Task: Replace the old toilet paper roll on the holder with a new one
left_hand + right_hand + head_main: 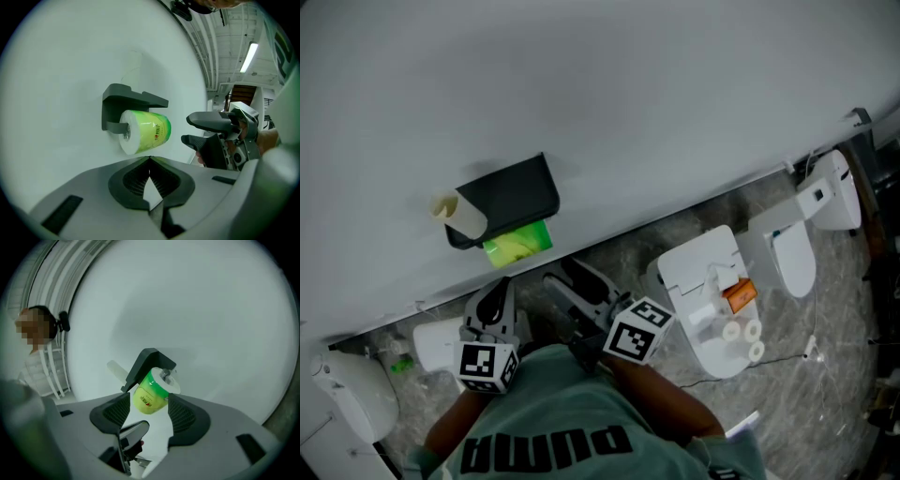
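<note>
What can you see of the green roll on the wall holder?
The green roll is a full cylinder in a lime wrapper with print, with white paper showing at its end. It hangs level on the dark holder, whose arm passes through its core, under the cover, near the white wall. The right hand-held gripper, jaws apart, is beside it, not touching.

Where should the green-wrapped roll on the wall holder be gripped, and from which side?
Grip the roll across its curved wrapped sides near the green end, coming from that end. The holder hoods it from above and its arm enters the white end, so only the green end looks free.
</note>
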Demonstrator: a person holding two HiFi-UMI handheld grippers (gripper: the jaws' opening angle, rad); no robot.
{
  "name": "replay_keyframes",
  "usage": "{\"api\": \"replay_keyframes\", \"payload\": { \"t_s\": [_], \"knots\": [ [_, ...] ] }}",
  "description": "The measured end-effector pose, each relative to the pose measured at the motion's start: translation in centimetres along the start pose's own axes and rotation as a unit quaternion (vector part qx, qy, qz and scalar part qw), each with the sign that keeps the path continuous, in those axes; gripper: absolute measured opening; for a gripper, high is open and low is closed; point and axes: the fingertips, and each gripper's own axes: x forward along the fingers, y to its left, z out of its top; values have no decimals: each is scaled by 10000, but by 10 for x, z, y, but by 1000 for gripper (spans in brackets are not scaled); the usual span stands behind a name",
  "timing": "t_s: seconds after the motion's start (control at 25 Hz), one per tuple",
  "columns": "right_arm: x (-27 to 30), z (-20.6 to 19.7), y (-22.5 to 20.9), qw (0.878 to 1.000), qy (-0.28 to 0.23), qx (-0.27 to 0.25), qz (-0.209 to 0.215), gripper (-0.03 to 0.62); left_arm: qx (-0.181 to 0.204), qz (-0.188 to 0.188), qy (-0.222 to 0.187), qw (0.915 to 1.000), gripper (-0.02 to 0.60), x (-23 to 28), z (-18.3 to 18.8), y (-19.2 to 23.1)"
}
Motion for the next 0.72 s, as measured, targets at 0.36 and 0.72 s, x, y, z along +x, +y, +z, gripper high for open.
{"api": "replay_keyframes", "payload": {
  "t_s": [0.36,0.72],
  "knots": [
    [-15,10,3,9574,704,-2759,-485,5,22,289,-137,9995,5,4,13,-19],
    [-19,23,5,9225,866,-3745,-345,5,110,637,-496,9967,5,-3,36,-44]
  ]
}}
